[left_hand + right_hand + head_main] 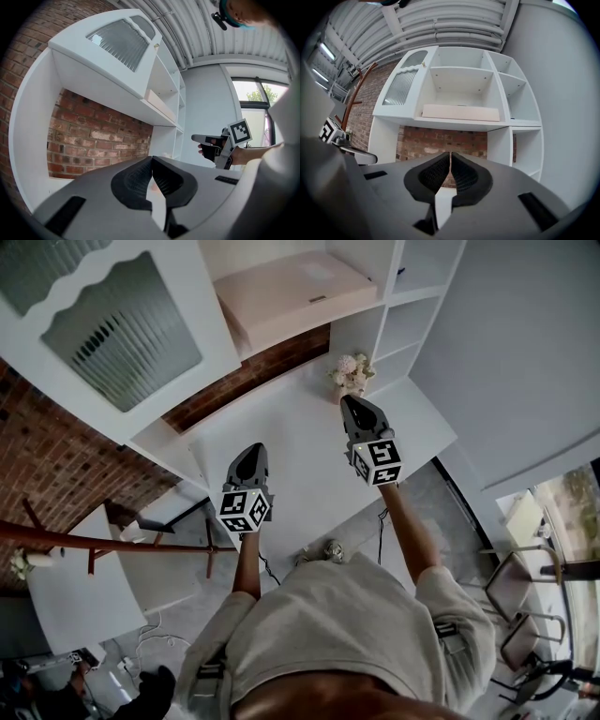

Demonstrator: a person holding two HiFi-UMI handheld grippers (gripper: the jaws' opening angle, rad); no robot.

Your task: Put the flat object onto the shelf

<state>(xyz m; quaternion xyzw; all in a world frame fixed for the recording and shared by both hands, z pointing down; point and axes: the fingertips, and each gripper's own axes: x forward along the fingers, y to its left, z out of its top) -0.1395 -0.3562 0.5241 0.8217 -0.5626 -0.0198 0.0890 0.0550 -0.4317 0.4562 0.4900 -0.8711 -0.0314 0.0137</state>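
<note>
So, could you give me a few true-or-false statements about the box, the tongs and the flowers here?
1. The box lies on the shelf. True.
2. The right tongs grip the box. False: they are shut and empty, apart from it.
3. The left tongs gape wide open. False: they are shut, with nothing between them.
4. Flowers stand on the white counter. True.
</note>
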